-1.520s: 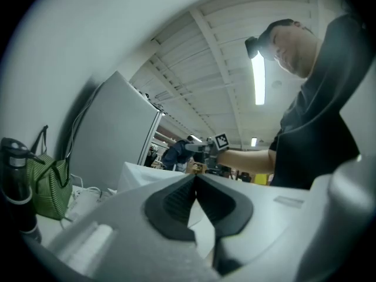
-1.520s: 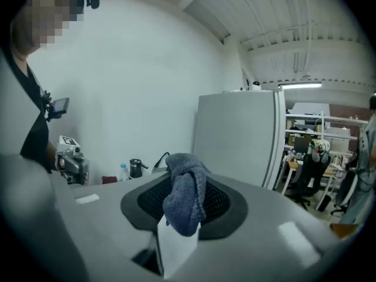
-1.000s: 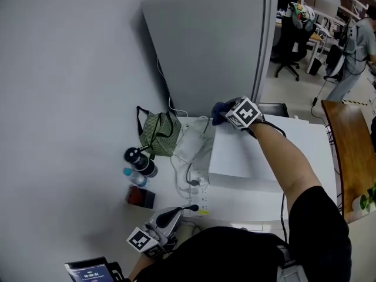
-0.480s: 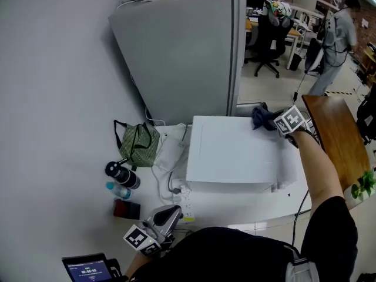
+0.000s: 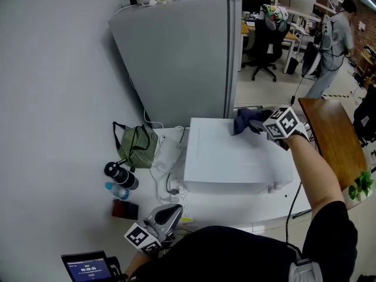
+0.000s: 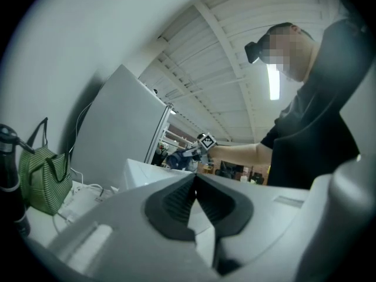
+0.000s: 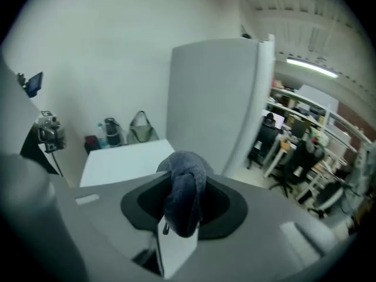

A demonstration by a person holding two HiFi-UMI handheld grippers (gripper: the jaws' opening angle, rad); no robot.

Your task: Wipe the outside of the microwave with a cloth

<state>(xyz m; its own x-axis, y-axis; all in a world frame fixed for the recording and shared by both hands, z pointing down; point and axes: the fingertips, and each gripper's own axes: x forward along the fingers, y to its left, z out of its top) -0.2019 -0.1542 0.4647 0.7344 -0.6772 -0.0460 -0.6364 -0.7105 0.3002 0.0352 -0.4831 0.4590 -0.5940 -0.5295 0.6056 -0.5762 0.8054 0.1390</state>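
**Right gripper wiping the back of the microwave top, left gripper idle**

Right gripper (image 5: 262, 126) is reached out over the white box-shaped microwave (image 5: 235, 160). Its jaws are clamped on a dark blue bunched cloth (image 5: 245, 121). The right gripper view shows the wad (image 7: 184, 188) pinched between the pads of that gripper (image 7: 182, 213), with a lump bulging above them. The cloth sits on the microwave's top at the far edge, just beside the tall grey refrigerator (image 5: 176, 57).

Left gripper (image 5: 171, 213) is low at the front of the white desk (image 5: 247, 209), well away from the microwave. Its jaws (image 6: 195, 191) are pressed together with nothing between them.

Risks:
- The cloth is bunched and only a fold looks pinched, so drag on the surface could pull it out of the jaws.
- It is working right at the back edge, so the cloth could drop off behind or snag by the refrigerator.
- Nothing braces the microwave, so a hard push could probably slide it towards the green striped bag (image 5: 136, 144) and the cables.
- Only the top is being covered; the front and sides likely remain to be done.

Against half a second ago, the cloth and right gripper have moved left along the back edge from the far right corner. The left gripper is unchanged.
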